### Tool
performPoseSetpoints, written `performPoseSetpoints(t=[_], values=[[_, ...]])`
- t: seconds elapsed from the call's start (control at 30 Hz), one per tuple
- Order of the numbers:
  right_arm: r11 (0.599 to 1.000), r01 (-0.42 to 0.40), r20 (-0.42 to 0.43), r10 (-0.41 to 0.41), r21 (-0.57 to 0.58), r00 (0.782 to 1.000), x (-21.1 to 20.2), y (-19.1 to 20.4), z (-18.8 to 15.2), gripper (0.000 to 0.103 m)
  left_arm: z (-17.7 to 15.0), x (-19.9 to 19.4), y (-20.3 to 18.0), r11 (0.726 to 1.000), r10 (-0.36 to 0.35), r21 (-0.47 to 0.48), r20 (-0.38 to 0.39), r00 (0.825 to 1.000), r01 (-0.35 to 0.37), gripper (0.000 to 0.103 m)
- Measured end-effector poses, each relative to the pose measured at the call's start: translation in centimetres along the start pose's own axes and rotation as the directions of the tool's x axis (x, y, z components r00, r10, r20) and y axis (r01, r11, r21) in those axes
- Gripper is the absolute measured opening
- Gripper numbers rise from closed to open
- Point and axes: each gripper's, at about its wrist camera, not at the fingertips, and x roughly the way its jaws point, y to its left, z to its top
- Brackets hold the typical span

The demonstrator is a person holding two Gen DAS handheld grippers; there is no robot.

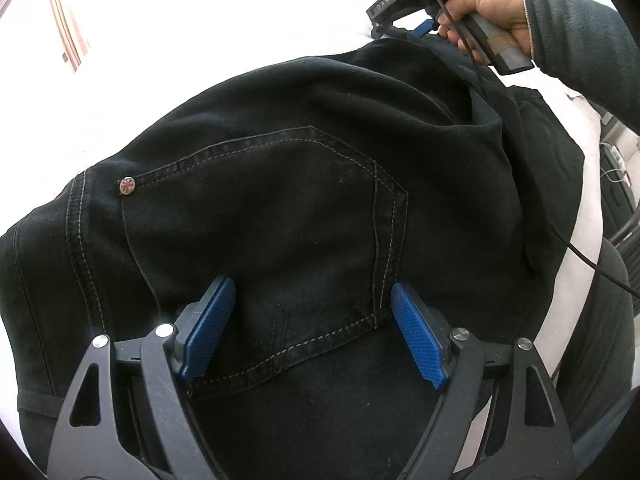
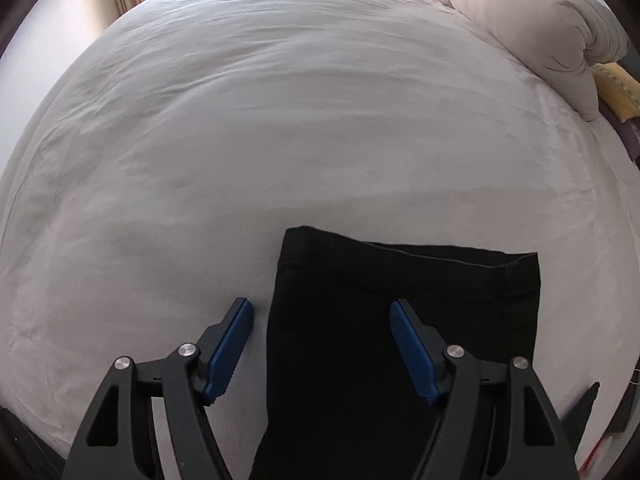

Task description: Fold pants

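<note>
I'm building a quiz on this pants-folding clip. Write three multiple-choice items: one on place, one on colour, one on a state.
1. Where do the pants lie?
A. on a bed
B. on a chair
C. on a floor

2. What colour are the pads?
A. red
B. blue
C. green

3. How does the left gripper stand?
A. shut on the pocket
B. shut, empty
C. open above the pocket

Key:
1 A, the white bed spreads under them.
2 B, both pairs show blue.
3 C, its jaws stand wide over the back pocket.
</note>
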Motion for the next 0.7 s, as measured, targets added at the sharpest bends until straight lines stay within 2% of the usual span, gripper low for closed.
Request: performPoseSetpoints(t=[0.1, 0.17, 0.23, 0.3, 0.33, 0.53, 0.7], values=[[1.0, -0.024, -0.004, 0.024, -0.002, 1.0, 0.2, -0.4, 0.4, 0.055, 0.0, 0.0, -0.1, 1.0, 0.001, -0.001, 0.001, 1.0, -0.001, 0.08], [0.999, -0.033, -0.009, 0.033, -0.001, 0.999, 0.1, -0.8, 0.4, 0.038, 0.0, 0.0, -0.2, 1.0, 0.003, 0.0, 0.003, 1.0, -0.003, 0.08], [0.999, -0.047, -0.013, 0.047, 0.012, 0.999, 0.1, -1.2, 0.5, 0.031, 0.0, 0.0, -0.2, 1.0, 0.004, 0.001, 0.004, 1.0, -0.004, 0.08], [0.998, -0.062, -0.013, 0.063, 0.016, 0.998, -0.2, -1.4, 0.4, 0.02, -0.1, 0.0, -0.3, 1.0, 0.006, 0.002, 0.005, 1.0, -0.006, 0.08], [0.998, -0.065, -0.012, 0.066, 0.017, 0.998, -0.4, -1.4, 0.3, 0.011, -0.1, 0.0, -0.3, 1.0, 0.008, 0.002, 0.005, 1.0, -0.008, 0.08], [0.99, -0.118, 0.073, 0.112, 0.075, 0.991, -3.1, -3.5, 0.1, 0.008, 0.0, 0.3, -0.7, 1.0, 0.017, 0.002, 0.0, 1.0, -0.017, 0.08], [0.969, -0.206, 0.19, 0.178, 0.139, 0.965, -8.0, -7.1, -1.2, 0.008, 0.2, 0.4, -1.1, 1.0, 0.024, -0.002, -0.005, 1.0, -0.024, 0.08]])
